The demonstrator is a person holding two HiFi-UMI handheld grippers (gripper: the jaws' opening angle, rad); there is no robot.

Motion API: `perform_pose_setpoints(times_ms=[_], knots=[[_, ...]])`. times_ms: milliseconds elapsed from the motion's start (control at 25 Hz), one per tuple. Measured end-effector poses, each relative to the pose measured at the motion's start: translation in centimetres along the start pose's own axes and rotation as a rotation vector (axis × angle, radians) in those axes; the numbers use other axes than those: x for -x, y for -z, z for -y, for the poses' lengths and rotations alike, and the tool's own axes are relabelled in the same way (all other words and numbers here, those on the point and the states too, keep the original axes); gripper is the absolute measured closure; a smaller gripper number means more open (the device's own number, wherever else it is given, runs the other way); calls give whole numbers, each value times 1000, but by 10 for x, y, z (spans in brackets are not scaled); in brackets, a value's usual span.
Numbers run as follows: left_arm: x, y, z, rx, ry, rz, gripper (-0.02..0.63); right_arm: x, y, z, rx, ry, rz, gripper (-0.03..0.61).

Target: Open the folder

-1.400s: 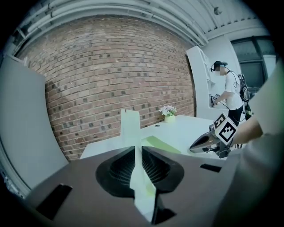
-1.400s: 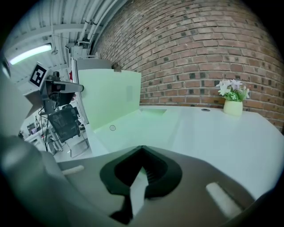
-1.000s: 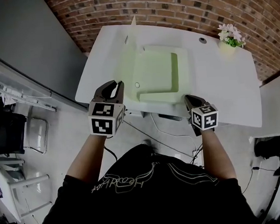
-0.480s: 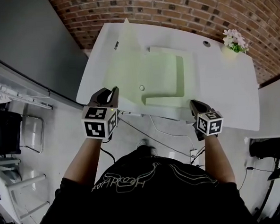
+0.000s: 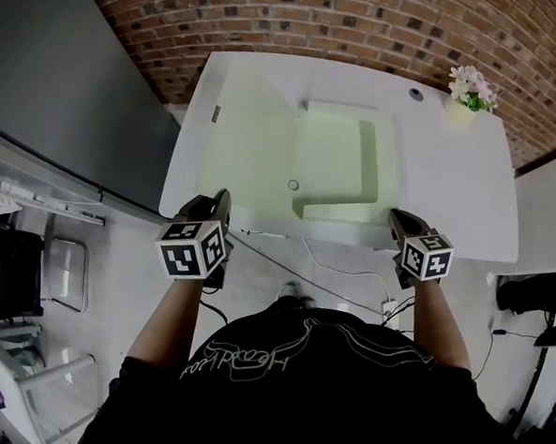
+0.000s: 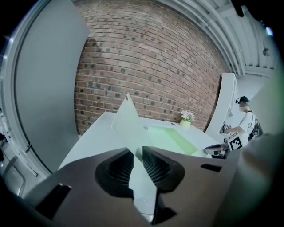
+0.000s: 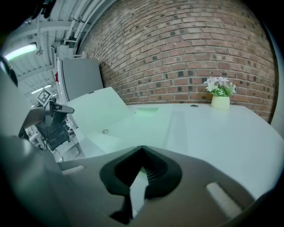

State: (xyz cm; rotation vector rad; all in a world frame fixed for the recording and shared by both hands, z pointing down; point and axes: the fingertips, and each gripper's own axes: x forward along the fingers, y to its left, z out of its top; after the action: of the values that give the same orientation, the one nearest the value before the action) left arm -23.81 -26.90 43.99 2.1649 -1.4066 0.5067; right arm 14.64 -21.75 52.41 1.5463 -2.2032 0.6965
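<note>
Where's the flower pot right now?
In the head view, the flower pot sits at the table's far right corner, by the brick wall, right of the folder.

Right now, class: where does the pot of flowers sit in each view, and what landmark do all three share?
Head view: pot of flowers upper right, at the far right corner of the table.
Left gripper view: pot of flowers right of centre, beyond the folder.
Right gripper view: pot of flowers upper right.
Shared landmark: the brick wall behind the table.
</note>
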Motion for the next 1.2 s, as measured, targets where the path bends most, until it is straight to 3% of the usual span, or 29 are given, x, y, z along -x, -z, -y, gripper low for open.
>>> perform_pose_setpoints(times_ms=[160, 400, 720, 1040, 1200], knots=[[-8, 13, -16, 68, -5, -24, 574, 1, 1, 1, -23, 15, 19, 578], [-17, 28, -34, 109, -9, -52, 565, 3, 0, -2, -27, 29, 21, 578], [-31, 51, -60, 270, -4, -103, 558, 3, -2, 0, -29, 49, 27, 578], [-45, 71, -73, 346, -23, -154, 543, 6, 0, 3, -40, 61, 32, 578], [-47, 75, -84, 387, -55, -139, 507, 4, -1, 2, -78, 57, 38, 578]])
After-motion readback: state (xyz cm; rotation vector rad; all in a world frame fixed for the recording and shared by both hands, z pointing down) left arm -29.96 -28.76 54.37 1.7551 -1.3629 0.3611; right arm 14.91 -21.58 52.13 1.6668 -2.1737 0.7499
